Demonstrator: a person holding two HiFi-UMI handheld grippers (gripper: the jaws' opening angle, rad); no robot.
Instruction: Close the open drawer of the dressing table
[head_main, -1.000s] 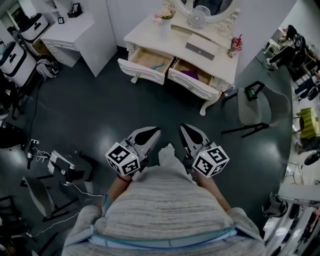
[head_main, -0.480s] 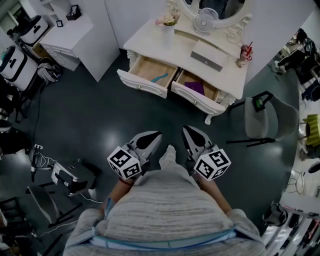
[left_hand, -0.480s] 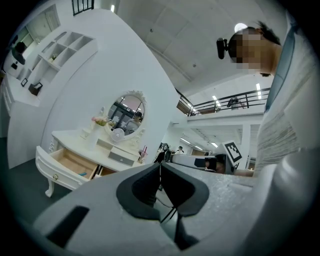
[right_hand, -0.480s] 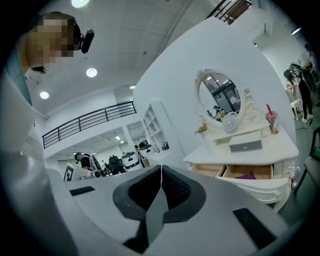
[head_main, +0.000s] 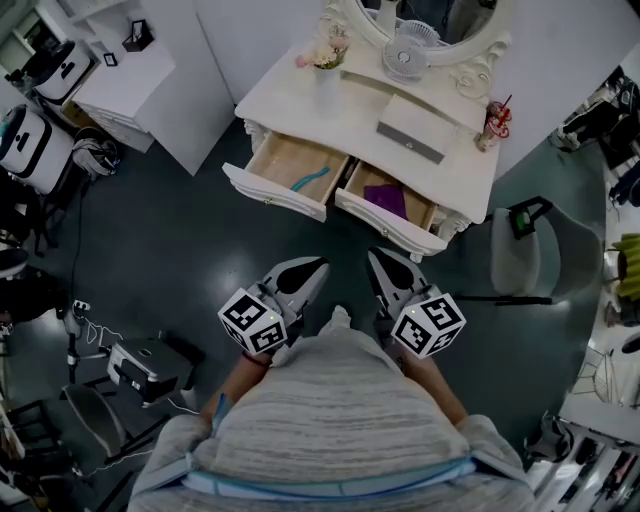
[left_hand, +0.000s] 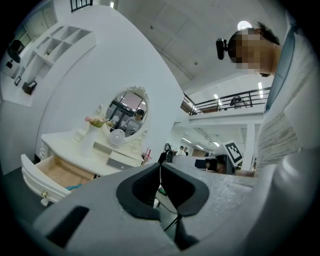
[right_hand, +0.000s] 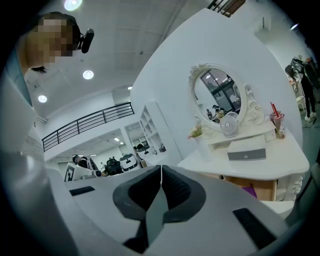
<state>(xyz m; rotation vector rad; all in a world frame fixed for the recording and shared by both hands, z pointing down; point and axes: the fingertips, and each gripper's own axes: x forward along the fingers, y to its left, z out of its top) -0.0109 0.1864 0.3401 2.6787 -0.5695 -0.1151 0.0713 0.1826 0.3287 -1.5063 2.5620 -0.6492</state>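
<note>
A white dressing table (head_main: 340, 100) stands ahead with two drawers pulled out. The left drawer (head_main: 285, 175) holds a teal item, and the right drawer (head_main: 395, 205) holds something purple. My left gripper (head_main: 318, 266) and right gripper (head_main: 372, 256) are held side by side in front of my body. Both are shut and empty, a short stretch of dark floor away from the drawer fronts. In the left gripper view the left gripper (left_hand: 160, 165) points level, with the open left drawer (left_hand: 45, 172) off to its left. In the right gripper view the right gripper (right_hand: 161, 167) has the dressing table (right_hand: 250, 162) to its right.
A grey chair (head_main: 530, 250) stands right of the table. A white cabinet (head_main: 130, 80) is at the back left. Equipment and cables (head_main: 140, 365) lie on the floor at the left. On the tabletop are a vase (head_main: 325, 65), a small fan (head_main: 405, 55) and a cup (head_main: 492, 125).
The dressing table has drawn nearer in the head view, its open drawers sliding down toward the grippers. Both grippers stay shut and side by side.
</note>
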